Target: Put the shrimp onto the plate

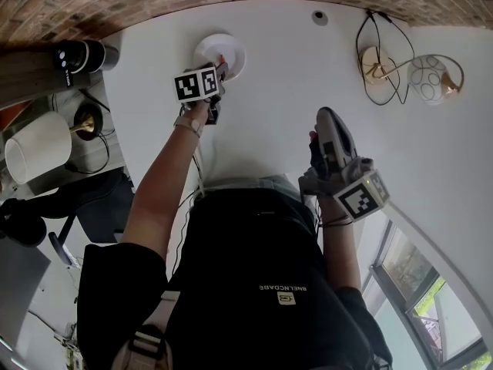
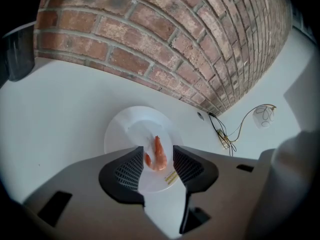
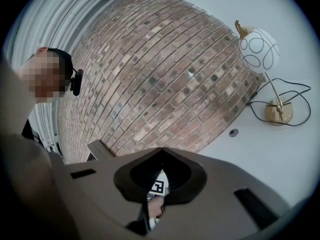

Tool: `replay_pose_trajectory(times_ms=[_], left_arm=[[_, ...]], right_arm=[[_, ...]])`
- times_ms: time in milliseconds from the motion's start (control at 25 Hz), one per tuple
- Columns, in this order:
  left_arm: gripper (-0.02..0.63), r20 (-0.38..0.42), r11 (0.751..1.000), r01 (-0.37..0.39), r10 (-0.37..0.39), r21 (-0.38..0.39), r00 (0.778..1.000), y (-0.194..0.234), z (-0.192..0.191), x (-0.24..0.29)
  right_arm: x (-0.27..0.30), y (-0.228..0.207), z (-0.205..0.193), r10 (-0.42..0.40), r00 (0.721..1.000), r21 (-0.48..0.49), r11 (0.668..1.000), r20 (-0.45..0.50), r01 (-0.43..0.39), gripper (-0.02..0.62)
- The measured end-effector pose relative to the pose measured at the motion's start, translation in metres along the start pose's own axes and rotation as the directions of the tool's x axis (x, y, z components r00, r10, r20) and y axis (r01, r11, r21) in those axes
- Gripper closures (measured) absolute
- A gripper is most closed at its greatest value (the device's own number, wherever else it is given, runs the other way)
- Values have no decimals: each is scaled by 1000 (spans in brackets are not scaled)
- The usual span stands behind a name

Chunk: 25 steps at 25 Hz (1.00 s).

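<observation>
Where the head view looks down on the white table [image 1: 293, 75], a gold lamp [image 1: 375, 64] with a tangled cord stands well right of the plate [image 1: 233, 51] and a black cylinder [image 1: 77, 56] well left of it. The right gripper [image 1: 329, 119] hangs apart from the plate. Left gripper view: the left gripper [image 2: 158, 166], jaws parted, straddles the pink, curled shrimp [image 2: 158, 154] lying on the plate, with the brick wall [image 2: 165, 39] beyond its far rim and open tabletop around it. Right gripper view: jaws clenched together, holding nothing.
</observation>
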State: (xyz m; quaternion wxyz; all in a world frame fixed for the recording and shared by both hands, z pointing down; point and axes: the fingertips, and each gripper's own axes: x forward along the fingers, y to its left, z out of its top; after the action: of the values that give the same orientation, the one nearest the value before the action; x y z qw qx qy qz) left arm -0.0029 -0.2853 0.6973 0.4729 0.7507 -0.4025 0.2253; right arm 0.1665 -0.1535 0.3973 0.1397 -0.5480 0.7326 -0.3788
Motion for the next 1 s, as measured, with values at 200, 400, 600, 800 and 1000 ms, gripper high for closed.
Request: replay_pose_trajectory(times_ms=[200,400,600,800,1000], left_arm=[[436,9,1000,9,-9,12,1000,-6,5,-6],[436,29,1000,20,-21,17,999,-12,10,-18],[436,83,999,35,-36,18,996,-22,20,-40],[436,148,998,65,-68,23,987,-38,33,-74],[436,201,995,82,-90,50,975,-53,39,-110]], right_arm=[[-1,1,1,9,1000,1,1000,5,-9,594],[-2,4,1,24,1000,0,1000,6,-24,594],[0,7,4,52,999,3,999,12,-52,594],[3,12,5,95,995,4,995,4,-95,594],[9,23,1,139,990,-7,990,-27,-139,594]])
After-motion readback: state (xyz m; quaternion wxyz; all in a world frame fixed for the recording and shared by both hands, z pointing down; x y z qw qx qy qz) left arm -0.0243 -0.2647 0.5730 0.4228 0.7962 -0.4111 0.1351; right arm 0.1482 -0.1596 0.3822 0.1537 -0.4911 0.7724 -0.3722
